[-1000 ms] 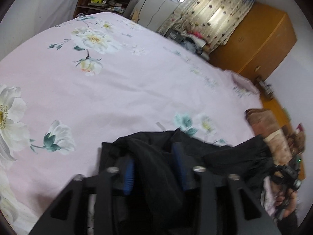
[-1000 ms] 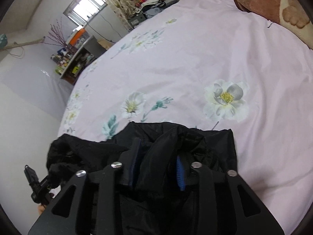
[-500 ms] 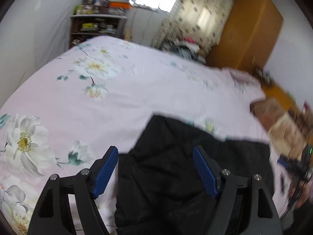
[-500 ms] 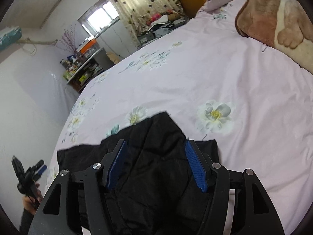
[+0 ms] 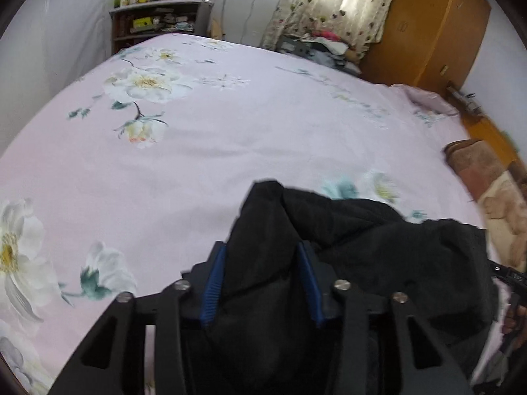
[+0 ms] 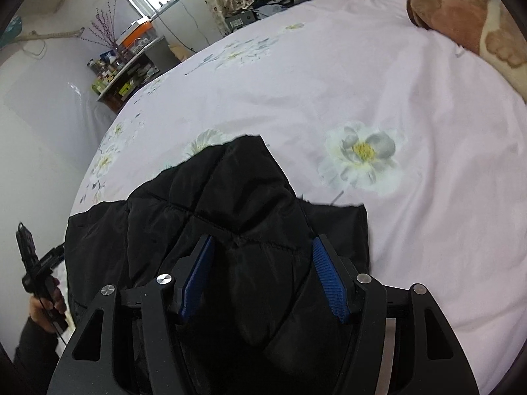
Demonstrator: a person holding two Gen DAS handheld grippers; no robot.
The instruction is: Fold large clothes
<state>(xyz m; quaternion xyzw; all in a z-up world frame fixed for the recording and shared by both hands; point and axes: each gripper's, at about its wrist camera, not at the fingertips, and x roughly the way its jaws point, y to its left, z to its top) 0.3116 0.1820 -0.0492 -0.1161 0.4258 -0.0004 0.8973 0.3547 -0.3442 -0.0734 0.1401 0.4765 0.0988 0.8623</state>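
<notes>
A black quilted jacket point(image 5: 378, 230) lies bunched at the near edge of a pink flowered bedsheet point(image 5: 230, 131). My left gripper point(image 5: 262, 250) points down at it, and its jaws are closing with a raised fold of the black fabric pressed between the blue pads. In the right wrist view the same jacket point(image 6: 197, 197) spreads leftward. My right gripper point(image 6: 263, 240) is closing too, and a thick ridge of the jacket fills the gap between its pads. The garment below both grippers is hidden.
A brown and cream blanket point(image 6: 461, 10) lies at the bed's right side. Beyond the bed are a cluttered shelf point(image 5: 158, 23), a clothes pile point(image 5: 322, 42) and a wooden wardrobe point(image 5: 428, 26). A hand point(image 6: 42, 306) holds the left gripper's handle at the bed's edge.
Both grippers held bunched fabric, opened wide and lifted off it half a second ago, then dropped back and closed around a fold of the jacket again.
</notes>
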